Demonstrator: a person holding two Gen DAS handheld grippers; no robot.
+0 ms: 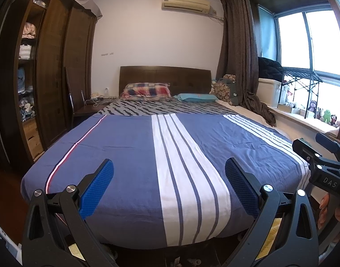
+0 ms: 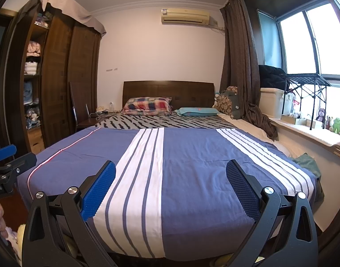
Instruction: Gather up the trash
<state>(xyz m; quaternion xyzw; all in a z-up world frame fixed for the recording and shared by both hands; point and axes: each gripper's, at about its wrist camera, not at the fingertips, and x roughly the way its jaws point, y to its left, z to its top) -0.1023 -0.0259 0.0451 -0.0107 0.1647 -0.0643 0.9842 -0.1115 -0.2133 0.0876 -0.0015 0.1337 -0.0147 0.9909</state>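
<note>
Left wrist view: the left gripper [image 1: 168,183] holds its blue-padded jaws wide, empty, over the foot of the bed [image 1: 125,155]. At right edge the right gripper [image 1: 325,166] shows "DAS" on its body. Right wrist view: the right gripper's jaws also stand wide and empty; "obotAI" reads at left edge. No trash can be made out; a green cloth [image 2: 306,161] lies at the bed's right side.
</note>
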